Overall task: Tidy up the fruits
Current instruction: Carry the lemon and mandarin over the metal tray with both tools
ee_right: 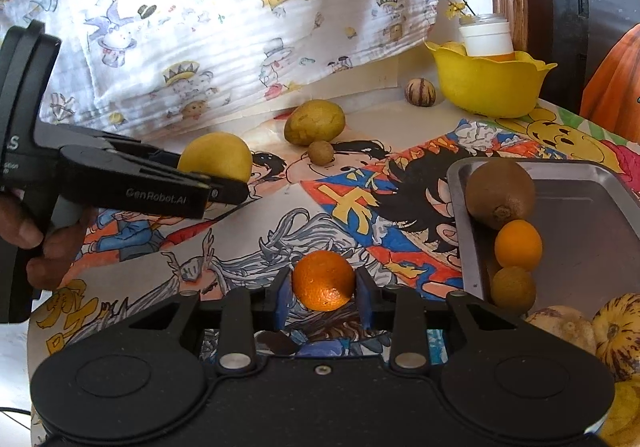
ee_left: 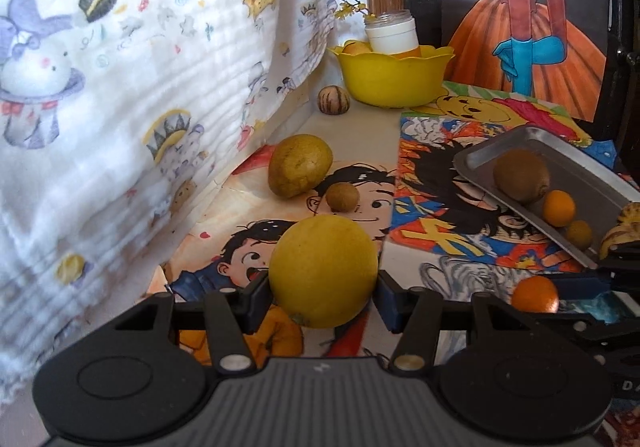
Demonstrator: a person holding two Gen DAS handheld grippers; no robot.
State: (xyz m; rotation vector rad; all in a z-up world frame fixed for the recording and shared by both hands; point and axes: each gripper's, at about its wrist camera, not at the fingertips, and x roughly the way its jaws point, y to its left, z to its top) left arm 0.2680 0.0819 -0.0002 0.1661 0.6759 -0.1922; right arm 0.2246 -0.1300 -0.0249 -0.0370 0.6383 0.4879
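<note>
My left gripper (ee_left: 323, 287) is shut on a large yellow lemon (ee_left: 323, 271); it also shows in the right wrist view (ee_right: 216, 157), held above the table. My right gripper (ee_right: 323, 297) is shut on a small orange (ee_right: 323, 280), which also shows in the left wrist view (ee_left: 535, 294). A metal tray (ee_right: 580, 231) at the right holds a kiwi (ee_right: 500, 193), a small orange fruit (ee_right: 518, 245) and a small brown fruit (ee_right: 513, 290). On the table lie a green-yellow mango-like fruit (ee_right: 315, 122), a small brown fruit (ee_right: 320, 152) and a striped round fruit (ee_right: 419, 91).
A yellow bowl (ee_right: 490, 87) with a white jar (ee_right: 487, 37) stands at the back right. Striped yellow fruits (ee_right: 616, 335) lie at the right edge. A patterned cloth (ee_right: 240, 7) hangs behind the table. Cartoon posters (ee_right: 360, 199) cover the tabletop.
</note>
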